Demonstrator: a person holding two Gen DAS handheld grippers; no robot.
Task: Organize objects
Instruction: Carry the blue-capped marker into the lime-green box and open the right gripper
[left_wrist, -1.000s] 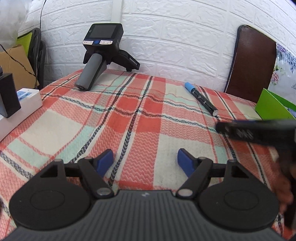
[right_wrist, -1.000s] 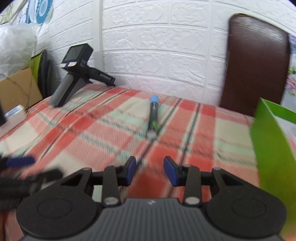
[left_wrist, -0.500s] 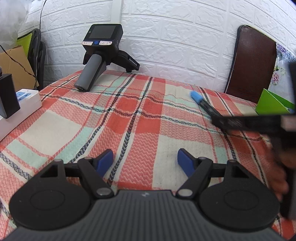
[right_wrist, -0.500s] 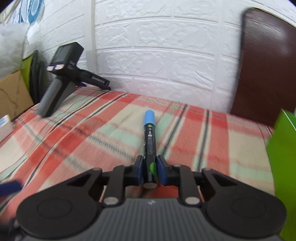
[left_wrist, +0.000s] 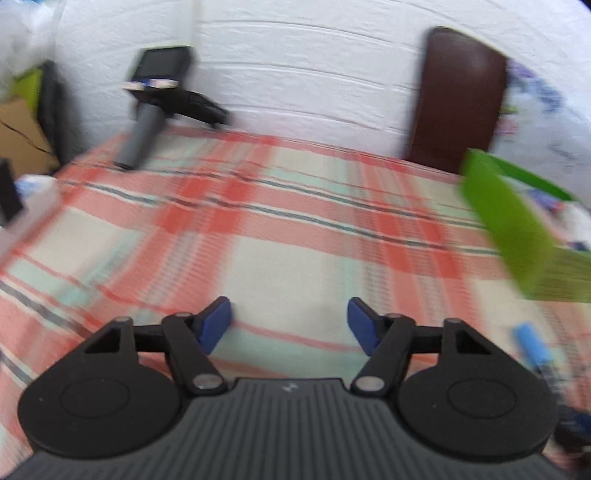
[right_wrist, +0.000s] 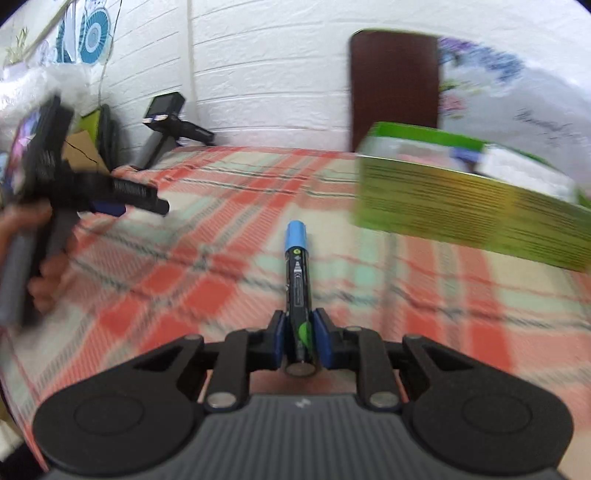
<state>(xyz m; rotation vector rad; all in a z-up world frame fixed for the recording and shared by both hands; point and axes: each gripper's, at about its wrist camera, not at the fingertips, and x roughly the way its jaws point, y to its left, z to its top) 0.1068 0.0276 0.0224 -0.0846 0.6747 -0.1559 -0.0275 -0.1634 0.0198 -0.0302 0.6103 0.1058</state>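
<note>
Gripping the marker (right_wrist: 298, 284) by its rear end, our right tongs (right_wrist: 298, 341) are closed on the barrel so the blue cap points straight ahead, which should let us aim it cap-first toward the green box (right_wrist: 461, 210) just ahead to the right. We carry it above the plaid tabletop (right_wrist: 221, 280), clear of the cloth. Our left tongs (left_wrist: 290, 325) stand wide apart with nothing between them, probably kept free and out of the way. From the left view, the marker (left_wrist: 532, 345) shows low at the right, blurred.
</note>
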